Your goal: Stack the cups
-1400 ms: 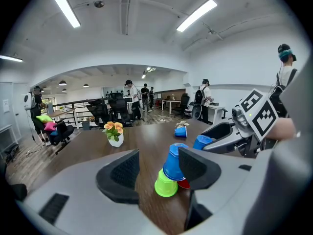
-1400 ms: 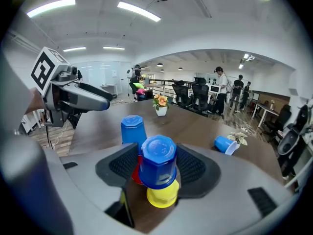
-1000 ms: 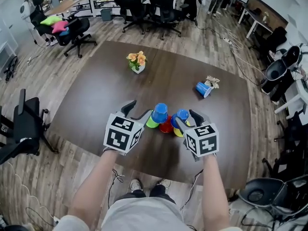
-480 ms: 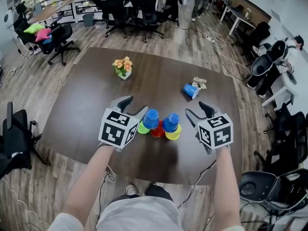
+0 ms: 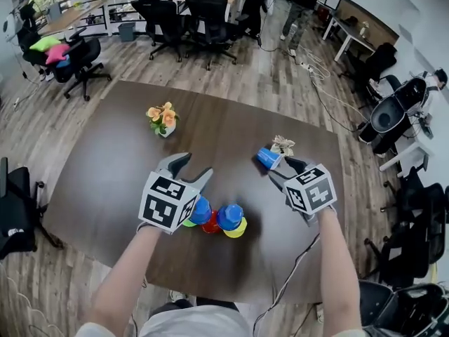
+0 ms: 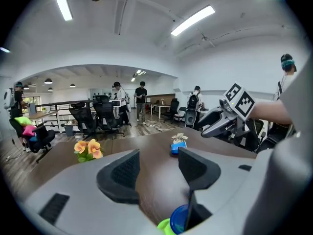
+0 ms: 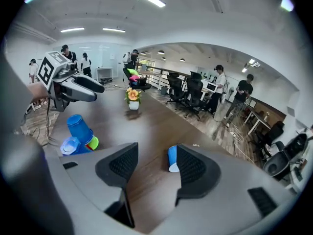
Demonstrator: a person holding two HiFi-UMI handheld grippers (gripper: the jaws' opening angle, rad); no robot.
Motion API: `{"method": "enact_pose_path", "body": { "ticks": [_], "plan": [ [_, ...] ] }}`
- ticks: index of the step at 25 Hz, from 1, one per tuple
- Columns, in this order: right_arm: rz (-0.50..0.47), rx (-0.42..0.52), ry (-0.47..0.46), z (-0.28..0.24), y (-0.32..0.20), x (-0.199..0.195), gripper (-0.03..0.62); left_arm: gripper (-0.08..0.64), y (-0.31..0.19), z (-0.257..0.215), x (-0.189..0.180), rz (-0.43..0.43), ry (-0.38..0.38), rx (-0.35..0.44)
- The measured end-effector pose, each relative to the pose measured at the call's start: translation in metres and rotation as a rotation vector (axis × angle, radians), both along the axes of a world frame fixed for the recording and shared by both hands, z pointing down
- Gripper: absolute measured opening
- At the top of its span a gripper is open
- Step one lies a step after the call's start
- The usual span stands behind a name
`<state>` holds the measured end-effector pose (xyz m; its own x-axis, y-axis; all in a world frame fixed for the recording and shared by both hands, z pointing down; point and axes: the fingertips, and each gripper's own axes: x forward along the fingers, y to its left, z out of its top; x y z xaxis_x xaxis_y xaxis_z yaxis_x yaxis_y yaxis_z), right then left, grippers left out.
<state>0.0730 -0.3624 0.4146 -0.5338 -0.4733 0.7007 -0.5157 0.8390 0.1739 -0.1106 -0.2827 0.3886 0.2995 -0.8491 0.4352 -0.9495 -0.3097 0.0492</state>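
a blue cup was seen lying on its side on the worktop, beside a pale ornament. the right gripper was held just short of it, fingers released, nothing grasped. a cluster of cups was partly covered by the left gripper, whose fingers were likewise spread and empty. a flower pot stood well apart.

Table under left tongs: dark wood, smooth w/ soft sheen. Cups beside them: glossy plastic. Pads: matt blk, ribbed; shells matt grey plastic.
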Motion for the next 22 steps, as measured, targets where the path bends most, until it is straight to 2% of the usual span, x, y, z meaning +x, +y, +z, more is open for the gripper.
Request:
{"method": "enact_pose_path", "body": {
  "ticks": [7, 12, 17, 22],
  "plan": [
    [-0.077, -0.003, 0.124, 0.05, -0.055, -0.017, 0.23, 0.244, -0.034, 0.02, -0.01, -0.054, 0.002, -0.035],
    [-0.14, -0.028, 0.207, 0.087, -0.075, -0.035, 0.23, 0.242, -0.04, 0.032, -0.016, -0.088, -0.008, -0.063],
    [-0.241, -0.035, 0.365, 0.12, -0.092, -0.041, 0.241, 0.242, -0.048, 0.044, -0.015, -0.109, -0.012, -0.088],
    [-0.287, -0.079, 0.428, 0.138, -0.11, -0.048, 0.241, 0.241, -0.054, 0.05, -0.016, -0.116, -0.016, -0.102]
  ]
}}
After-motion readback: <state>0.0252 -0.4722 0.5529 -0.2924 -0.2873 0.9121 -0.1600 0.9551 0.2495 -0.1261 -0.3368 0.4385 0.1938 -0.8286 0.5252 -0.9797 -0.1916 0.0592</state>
